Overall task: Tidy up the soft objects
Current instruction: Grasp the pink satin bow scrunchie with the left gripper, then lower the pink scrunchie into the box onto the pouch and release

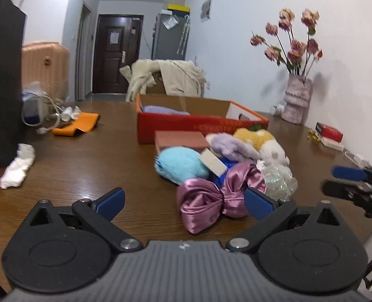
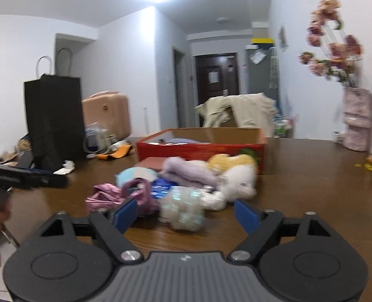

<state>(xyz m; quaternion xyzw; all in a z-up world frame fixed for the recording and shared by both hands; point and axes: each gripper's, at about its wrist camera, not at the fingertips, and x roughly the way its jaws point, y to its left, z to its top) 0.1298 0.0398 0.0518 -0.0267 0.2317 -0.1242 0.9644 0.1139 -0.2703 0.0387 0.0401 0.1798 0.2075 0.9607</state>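
A heap of soft things lies on the brown table (image 1: 85, 166) before a red cardboard box (image 1: 201, 125) holding a lavender cloth (image 1: 166, 110). The heap has a light blue fluffy ball (image 1: 181, 163), a lavender plush (image 1: 231, 146), a yellow plush (image 1: 256, 136), a white plush (image 2: 238, 181), a pink satin bow (image 1: 203, 201) and a clear crinkly puff (image 2: 183, 209). My left gripper (image 1: 184, 202) is open, with the bow just ahead between its fingers, untouched. My right gripper (image 2: 186, 214) is open too, the clear puff lying between its fingertips.
A tall black paper bag (image 1: 2, 75) stands at the left, with a white cloth (image 1: 17, 166), an orange cloth (image 1: 78, 123) and cables near it. A vase of flowers (image 1: 296, 98) and small red boxes (image 1: 329, 130) stand by the right wall.
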